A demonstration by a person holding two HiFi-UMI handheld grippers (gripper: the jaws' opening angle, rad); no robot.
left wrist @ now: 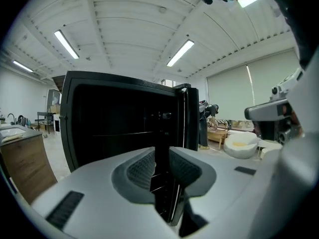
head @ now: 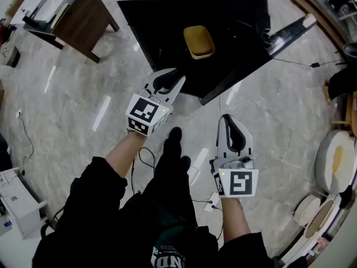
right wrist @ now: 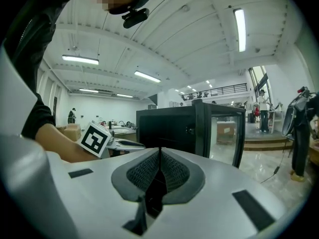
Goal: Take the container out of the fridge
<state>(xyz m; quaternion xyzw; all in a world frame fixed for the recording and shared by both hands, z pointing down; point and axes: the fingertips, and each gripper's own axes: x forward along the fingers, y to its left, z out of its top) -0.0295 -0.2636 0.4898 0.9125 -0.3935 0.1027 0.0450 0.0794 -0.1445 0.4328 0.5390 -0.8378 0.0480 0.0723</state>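
The black fridge (head: 167,32) stands on the floor in front of me, seen from above, and its glass door (head: 287,33) is swung open to the right. A yellow container (head: 199,41) lies on the fridge's black top. My left gripper (head: 177,76) hovers at the fridge's near edge, below and left of the container. It is open by a narrow gap with nothing in it (left wrist: 162,153), and it faces the fridge (left wrist: 124,123). My right gripper (head: 226,117) hangs lower over the floor, shut and empty (right wrist: 160,153). It points toward the fridge (right wrist: 169,128).
A wooden desk (head: 72,15) stands at the upper left and a white box (head: 17,200) at the lower left. Round white bowls and plates (head: 334,161) sit at the right edge. A cable (head: 312,65) runs across the marble floor. My shoe (head: 174,138) is between the grippers.
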